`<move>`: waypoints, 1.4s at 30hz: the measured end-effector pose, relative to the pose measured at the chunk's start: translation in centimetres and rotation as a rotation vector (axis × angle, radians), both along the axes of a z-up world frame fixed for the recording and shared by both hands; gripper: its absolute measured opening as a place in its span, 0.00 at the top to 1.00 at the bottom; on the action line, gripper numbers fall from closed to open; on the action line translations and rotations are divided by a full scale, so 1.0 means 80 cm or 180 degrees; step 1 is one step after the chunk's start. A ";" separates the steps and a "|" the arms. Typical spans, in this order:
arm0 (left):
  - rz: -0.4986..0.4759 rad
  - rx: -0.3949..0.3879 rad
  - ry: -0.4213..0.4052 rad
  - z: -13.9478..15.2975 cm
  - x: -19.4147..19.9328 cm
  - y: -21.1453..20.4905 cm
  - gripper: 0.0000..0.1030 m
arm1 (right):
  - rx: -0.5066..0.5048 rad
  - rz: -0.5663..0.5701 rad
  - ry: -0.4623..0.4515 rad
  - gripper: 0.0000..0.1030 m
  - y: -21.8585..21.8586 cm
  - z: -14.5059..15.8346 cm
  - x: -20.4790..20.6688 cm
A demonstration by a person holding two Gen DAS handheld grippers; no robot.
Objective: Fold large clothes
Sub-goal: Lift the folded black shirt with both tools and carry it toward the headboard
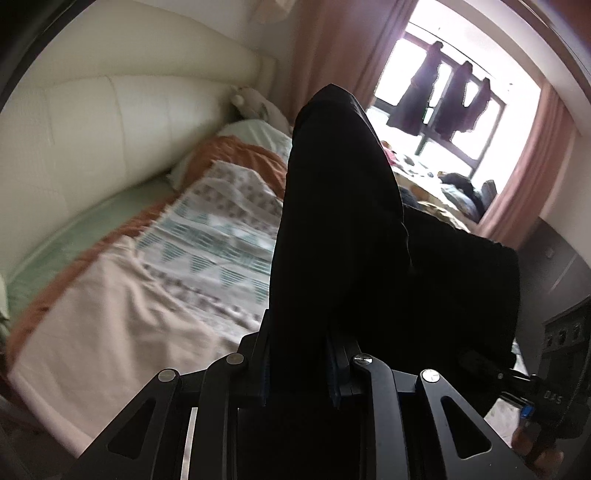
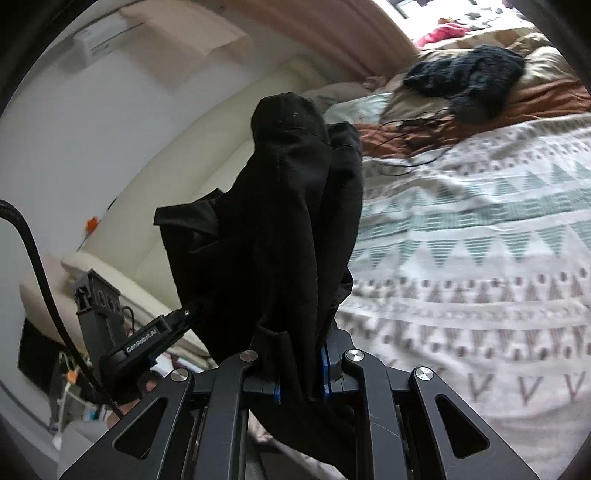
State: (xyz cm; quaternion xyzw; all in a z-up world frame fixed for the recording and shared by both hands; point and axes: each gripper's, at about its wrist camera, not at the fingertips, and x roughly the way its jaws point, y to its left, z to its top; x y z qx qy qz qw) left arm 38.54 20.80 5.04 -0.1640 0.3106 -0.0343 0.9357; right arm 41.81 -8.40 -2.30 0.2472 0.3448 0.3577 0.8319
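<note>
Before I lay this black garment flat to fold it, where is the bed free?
Free: the patterned blanket, from the orange cover down to the near edge. Crowded: beyond it, the dark knit and a cord.

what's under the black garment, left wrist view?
Patterned blanket on the bed shows beside the black garment; whatever lies directly beneath is covered by the cloth.

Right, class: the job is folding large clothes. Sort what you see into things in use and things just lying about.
In use:
black garment
left claw, shut on it
right claw, shut on it
patterned blanket

Lying about:
dark knitted item
pink cloth
clothes hanging at the window
pillow
</note>
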 end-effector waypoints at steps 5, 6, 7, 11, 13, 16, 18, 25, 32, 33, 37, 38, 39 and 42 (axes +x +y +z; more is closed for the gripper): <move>0.0219 0.0083 0.0005 0.005 -0.019 0.054 0.77 | -0.0049 0.0264 -0.0028 0.85 0.067 0.012 0.003; 0.0275 0.0101 0.0004 0.007 -0.025 0.068 0.77 | -0.0046 0.0301 -0.0025 0.85 0.079 0.013 0.002; 0.0314 0.0124 0.0003 0.008 -0.029 0.078 0.77 | -0.0044 0.0347 -0.0018 0.85 0.094 0.015 0.001; 0.0453 0.0208 0.0013 0.016 -0.044 0.116 0.77 | -0.0032 0.0490 -0.0002 0.85 0.140 0.021 -0.003; 0.0504 0.0257 0.0025 0.023 -0.052 0.138 0.77 | -0.0028 0.0564 0.0017 0.85 0.169 0.024 -0.006; 0.0550 0.0359 0.0049 0.032 -0.061 0.164 0.77 | -0.0018 0.0656 0.0051 0.85 0.202 0.028 -0.011; 0.0582 0.0433 0.0060 0.037 -0.067 0.180 0.77 | -0.0007 0.0696 0.0085 0.85 0.223 0.028 -0.015; 0.0750 0.0572 0.0237 0.035 -0.080 0.222 0.77 | 0.0094 0.0834 0.0252 0.85 0.285 0.024 -0.021; 0.0787 0.0769 0.0474 0.024 -0.065 0.241 0.78 | 0.0127 0.0972 0.0476 0.85 0.327 -0.003 -0.026; 0.0781 0.0795 0.0506 0.021 -0.061 0.244 0.78 | 0.0133 0.0996 0.0513 0.85 0.332 -0.007 -0.025; 0.0726 0.0926 0.0631 0.007 -0.033 0.248 0.78 | 0.0118 0.1102 0.0659 0.85 0.345 -0.032 -0.015; 0.0702 0.0948 0.0675 -0.001 -0.020 0.246 0.78 | 0.0106 0.1120 0.0702 0.85 0.346 -0.041 -0.008; 0.0677 0.0953 0.0720 -0.010 -0.007 0.244 0.78 | 0.0103 0.1125 0.0737 0.85 0.346 -0.049 -0.002; 0.0609 0.0996 0.0823 -0.036 0.031 0.234 0.78 | 0.0056 0.1098 0.0798 0.85 0.344 -0.074 0.022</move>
